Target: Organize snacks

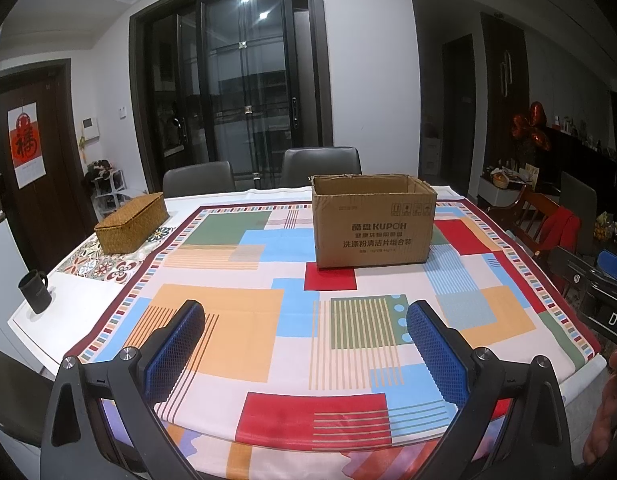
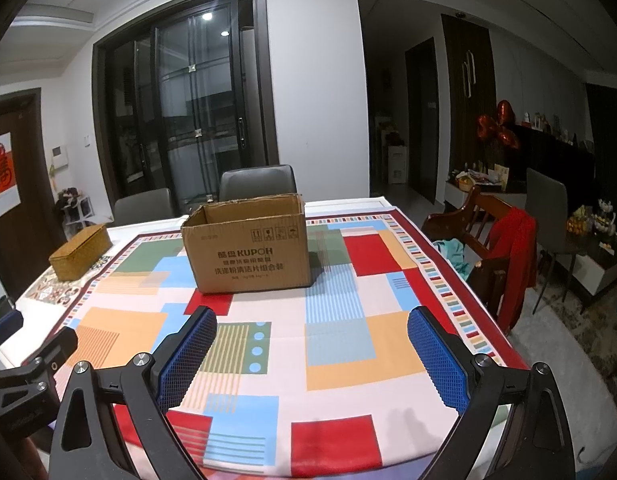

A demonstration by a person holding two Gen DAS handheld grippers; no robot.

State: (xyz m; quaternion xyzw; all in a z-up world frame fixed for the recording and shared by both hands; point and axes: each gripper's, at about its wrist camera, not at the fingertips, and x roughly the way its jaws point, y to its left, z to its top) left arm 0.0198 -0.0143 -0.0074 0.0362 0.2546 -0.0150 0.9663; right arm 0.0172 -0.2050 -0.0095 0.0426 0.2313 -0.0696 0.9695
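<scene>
Up close, the left gripper (image 1: 304,318) and the right gripper (image 2: 312,326) hover above a table's patterned tablecloth (image 1: 244,320), each with its blue-padded jaws spread wide apart and holding nothing. Farther back on the cloth stands an open cardboard box (image 1: 374,224) (printed "KUPOH"), its interior hidden from both views. A woven lidded basket (image 1: 131,222) sits toward the left edge, beside a dark mug (image 1: 35,291).
</scene>
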